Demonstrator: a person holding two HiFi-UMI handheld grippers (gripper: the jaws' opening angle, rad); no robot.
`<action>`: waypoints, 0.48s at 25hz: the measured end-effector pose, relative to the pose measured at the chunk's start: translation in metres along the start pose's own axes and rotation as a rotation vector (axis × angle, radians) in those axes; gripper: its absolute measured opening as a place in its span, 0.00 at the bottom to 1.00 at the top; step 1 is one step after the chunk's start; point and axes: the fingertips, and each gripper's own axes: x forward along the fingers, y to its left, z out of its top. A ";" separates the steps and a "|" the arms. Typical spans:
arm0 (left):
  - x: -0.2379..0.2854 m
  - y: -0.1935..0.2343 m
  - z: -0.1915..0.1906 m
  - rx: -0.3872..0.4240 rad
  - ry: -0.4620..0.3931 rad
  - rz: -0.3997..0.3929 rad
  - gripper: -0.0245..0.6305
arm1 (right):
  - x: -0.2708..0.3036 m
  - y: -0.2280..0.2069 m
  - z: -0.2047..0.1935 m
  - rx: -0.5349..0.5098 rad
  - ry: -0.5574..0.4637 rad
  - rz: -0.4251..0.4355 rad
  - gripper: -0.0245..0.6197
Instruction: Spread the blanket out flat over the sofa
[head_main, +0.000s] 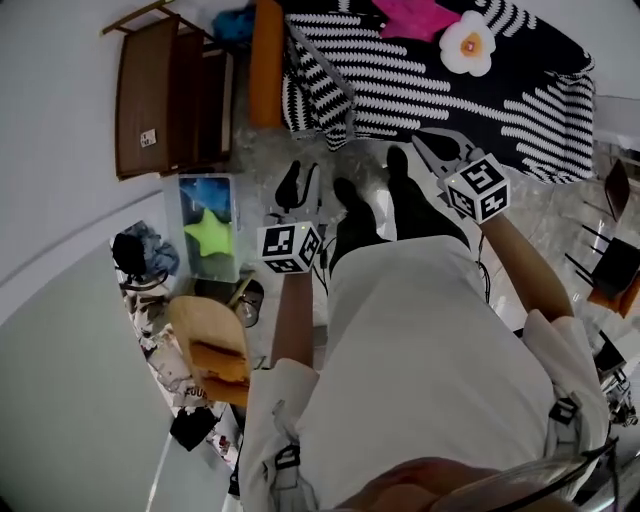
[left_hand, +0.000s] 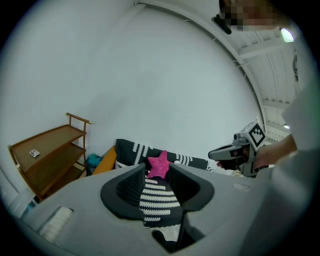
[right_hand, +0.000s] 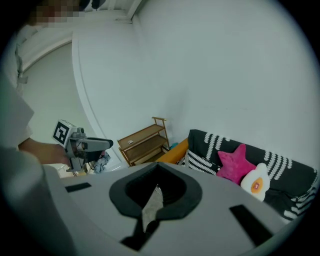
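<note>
Left tool (left_hand: 156, 172): jaws well apart, nothing between them but the far view. Right tool (right_hand: 157, 186): jaws drawn nearly together, only a thin sliver of floor showing through, nothing gripped. Both hang in front of me over the pale speckled floor (head_main: 262, 158), short of the sofa. Close on my left are a clear plastic box with a green star-shaped toy inside (head_main: 210, 232) and a tan wooden chair (head_main: 205, 345), and a dark chair (head_main: 615, 265) stands off to my right. The strip of floor straight ahead looks free, so I judge the approach open. Further left, a brown wooden shelf unit (head_main: 160, 90) stands just beside the arm of the orange sofa (head_main: 265, 60), which leaves little swing room on that side. The black-and-white striped knitted blanket (head_main: 430, 75) lies over the sofa seat, its near-left corner hanging bunched over the front edge. I expect it to be soft, limp and fairly light. It should not be fragile, though a knit may stretch or snag. My choice of hold is the front hem, with one tool pinching a fold at the bunched corner and the other toward the right end. A pink star-shaped cushion (head_main: 412, 15) and a white fried-egg-shaped cushion (head_main: 468, 43) rest on it near the back, and I judge they will pin the cloth there. Behind is a plain white wall (left_hand: 150, 75), with free room above.
</note>
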 end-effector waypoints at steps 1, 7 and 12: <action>0.008 -0.001 -0.003 -0.002 0.004 0.004 0.27 | 0.005 -0.003 -0.004 0.003 0.011 0.013 0.03; 0.057 -0.004 -0.023 -0.030 0.007 0.084 0.27 | 0.040 -0.029 -0.016 -0.037 0.070 0.106 0.03; 0.095 -0.005 -0.058 -0.095 0.032 0.150 0.27 | 0.065 -0.063 -0.029 -0.051 0.110 0.154 0.03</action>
